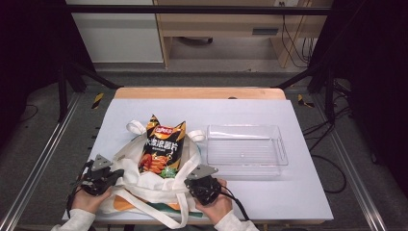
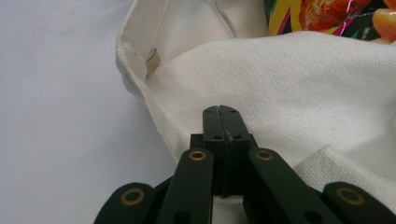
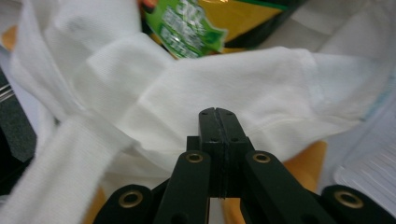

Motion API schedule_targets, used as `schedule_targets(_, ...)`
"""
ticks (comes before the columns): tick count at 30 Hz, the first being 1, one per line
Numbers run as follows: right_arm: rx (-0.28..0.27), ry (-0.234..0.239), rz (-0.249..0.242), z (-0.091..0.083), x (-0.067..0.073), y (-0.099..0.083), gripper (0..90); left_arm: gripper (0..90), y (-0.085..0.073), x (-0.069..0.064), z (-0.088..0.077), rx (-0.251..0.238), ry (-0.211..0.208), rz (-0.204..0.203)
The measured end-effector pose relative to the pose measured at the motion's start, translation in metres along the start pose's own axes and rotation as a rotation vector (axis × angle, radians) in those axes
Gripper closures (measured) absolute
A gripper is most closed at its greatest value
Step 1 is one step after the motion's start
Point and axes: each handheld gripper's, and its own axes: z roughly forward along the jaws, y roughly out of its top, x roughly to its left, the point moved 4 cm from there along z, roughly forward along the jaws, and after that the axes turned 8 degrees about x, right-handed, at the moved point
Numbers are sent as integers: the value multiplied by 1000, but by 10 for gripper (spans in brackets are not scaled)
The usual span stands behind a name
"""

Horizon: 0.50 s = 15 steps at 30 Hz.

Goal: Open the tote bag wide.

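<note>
A white cloth tote bag lies at the near left of the table. An orange and black chip bag sticks out of its far opening. My left gripper is at the bag's near left corner. In the left gripper view its jaws are shut, pinching the bag's cloth, with the chip bag just beyond. My right gripper is at the bag's near right side. Its jaws are shut on a fold of the cloth, below the chip bag's green corner.
A clear plastic tray stands empty to the right of the bag, and its ribbed edge lies close to my right gripper. A bag strap trails toward the table's front edge. White mat lies bare at the far side and the right.
</note>
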Motion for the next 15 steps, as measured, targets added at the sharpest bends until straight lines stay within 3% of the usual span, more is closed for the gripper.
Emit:
schedule_targets(3, 25, 29, 42, 0, -9, -4, 900, 900, -1, -1, 2, 8, 3, 1)
schedule_targets(8, 57, 7, 25, 5, -6, -9, 900, 900, -5, -2, 5, 28, 9, 21)
schedule_targets(15, 79, 27, 61, 10, -9, -12, 900, 898, -6, -3, 7, 29, 10, 30)
